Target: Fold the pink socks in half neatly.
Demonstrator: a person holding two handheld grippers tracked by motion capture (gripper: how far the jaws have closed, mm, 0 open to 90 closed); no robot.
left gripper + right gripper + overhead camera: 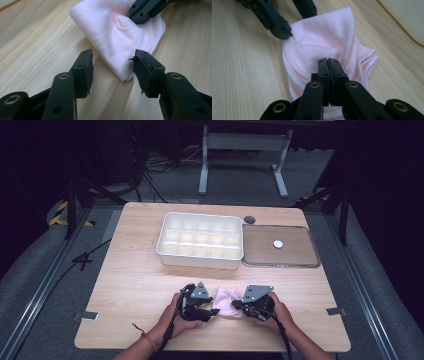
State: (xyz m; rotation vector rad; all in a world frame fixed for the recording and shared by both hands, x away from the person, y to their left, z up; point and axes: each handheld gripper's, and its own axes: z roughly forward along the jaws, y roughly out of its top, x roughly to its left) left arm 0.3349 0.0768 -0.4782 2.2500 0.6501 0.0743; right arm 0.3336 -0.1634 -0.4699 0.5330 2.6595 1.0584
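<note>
From the high view, the folded pink cloth (226,302) lies on the surface (135,285) near the front edge, directly between the left hand-held gripper (212,311) and the right hand-held gripper (235,306), about equally near both.

In the left gripper view, the jaws stand partly apart, straddling the cloth's near corner (125,72) without pressing it; the fold runs away ahead.

In the right gripper view, the jaws are pinched together, apparently on a ridge of cloth (319,47).
</note>
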